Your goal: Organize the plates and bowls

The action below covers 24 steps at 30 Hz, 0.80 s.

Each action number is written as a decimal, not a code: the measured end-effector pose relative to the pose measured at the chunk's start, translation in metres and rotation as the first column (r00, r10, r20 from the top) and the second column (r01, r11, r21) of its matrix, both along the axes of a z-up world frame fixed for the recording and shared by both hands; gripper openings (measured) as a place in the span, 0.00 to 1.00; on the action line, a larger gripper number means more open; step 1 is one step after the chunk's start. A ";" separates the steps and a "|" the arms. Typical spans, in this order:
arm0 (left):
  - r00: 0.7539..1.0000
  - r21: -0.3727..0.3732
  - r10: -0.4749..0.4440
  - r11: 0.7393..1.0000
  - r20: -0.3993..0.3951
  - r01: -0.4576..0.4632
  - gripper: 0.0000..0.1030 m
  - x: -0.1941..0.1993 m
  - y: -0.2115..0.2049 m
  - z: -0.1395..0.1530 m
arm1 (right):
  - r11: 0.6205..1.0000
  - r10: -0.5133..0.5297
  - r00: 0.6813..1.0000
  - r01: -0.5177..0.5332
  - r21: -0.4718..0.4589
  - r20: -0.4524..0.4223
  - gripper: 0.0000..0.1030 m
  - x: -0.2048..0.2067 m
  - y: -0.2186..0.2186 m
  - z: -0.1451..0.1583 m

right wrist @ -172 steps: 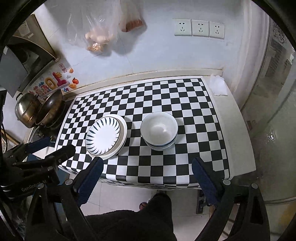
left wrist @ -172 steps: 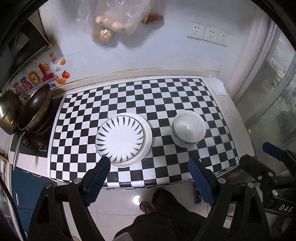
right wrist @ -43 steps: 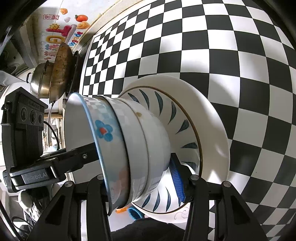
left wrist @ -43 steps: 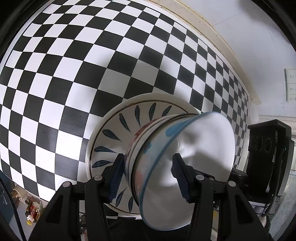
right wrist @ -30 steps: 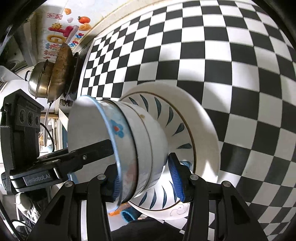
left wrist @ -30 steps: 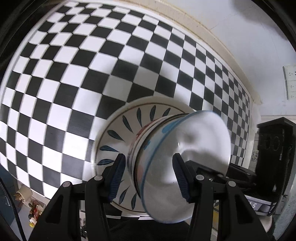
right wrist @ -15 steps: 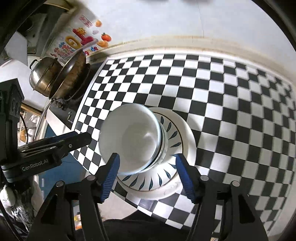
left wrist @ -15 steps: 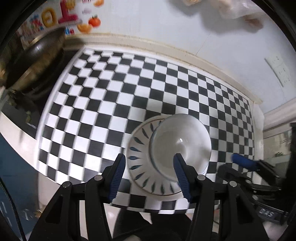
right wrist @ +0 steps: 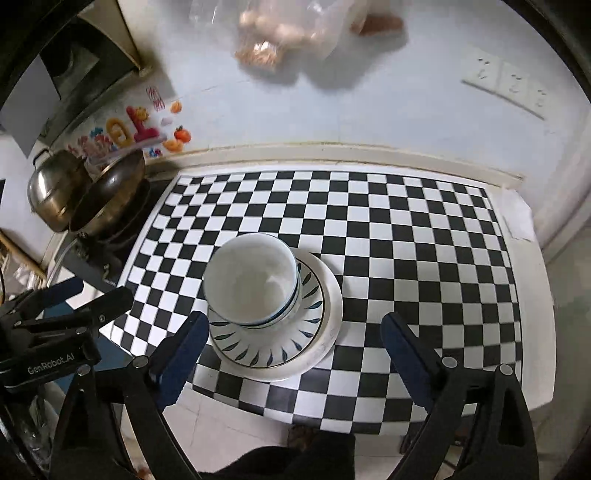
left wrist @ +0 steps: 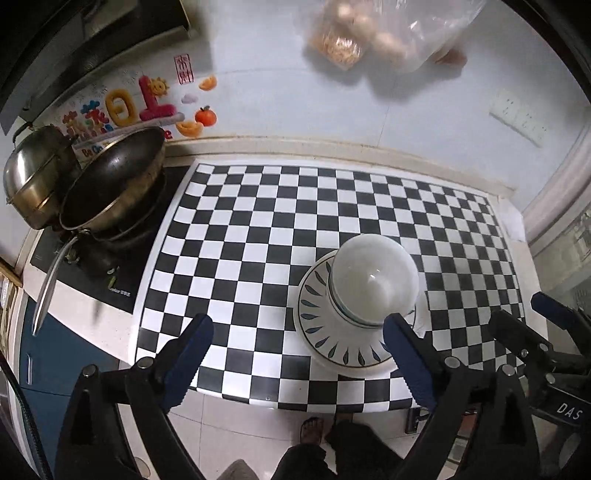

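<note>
A stack of white bowls (left wrist: 375,282) stands upright on a white plate with blue leaf marks (left wrist: 325,347), which rests on a larger white plate near the front edge of the checkered counter. It also shows in the right wrist view: bowls (right wrist: 251,280), plate (right wrist: 280,347). My left gripper (left wrist: 297,360) is open and empty, held high above the counter's front edge. My right gripper (right wrist: 290,350) is open and empty, also high and pulled back. The right gripper shows at the right of the left view (left wrist: 546,332); the left one shows at the left of the right view (right wrist: 62,310).
A black-and-white checkered mat (left wrist: 332,214) covers the counter. A wok (left wrist: 110,181) and a steel pot (left wrist: 33,177) sit on a cooktop at the left. Plastic bags (left wrist: 369,33) hang on the back wall. A folded white cloth (right wrist: 517,214) lies at the right.
Both grippers opened, let go of the bowl stack on the plate, and drew up and back from the counter. The bowls now stand upright on the plates.
</note>
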<state>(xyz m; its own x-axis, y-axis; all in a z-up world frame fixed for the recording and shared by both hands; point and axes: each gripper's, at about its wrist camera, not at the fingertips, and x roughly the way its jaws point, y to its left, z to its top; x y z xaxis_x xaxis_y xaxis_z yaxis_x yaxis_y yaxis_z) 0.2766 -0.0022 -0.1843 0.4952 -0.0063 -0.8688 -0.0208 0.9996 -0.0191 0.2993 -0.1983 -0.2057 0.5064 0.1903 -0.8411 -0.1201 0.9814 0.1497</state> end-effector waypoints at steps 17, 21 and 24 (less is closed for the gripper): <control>0.979 0.042 -0.010 0.999 0.204 0.002 0.91 -0.153 -0.025 0.092 | 0.999 -0.036 0.961 0.032 0.017 0.275 0.95 -0.178 -0.015 0.109; 0.973 0.049 -0.004 0.999 0.230 -0.008 0.91 -0.194 -0.032 0.107 | 0.999 -0.033 0.949 0.030 0.013 0.315 0.95 -0.224 -0.023 0.130; 0.966 0.072 0.001 0.997 0.259 -0.021 0.91 -0.218 -0.037 0.116 | 0.999 -0.033 0.941 0.029 0.015 0.337 0.95 -0.255 -0.028 0.142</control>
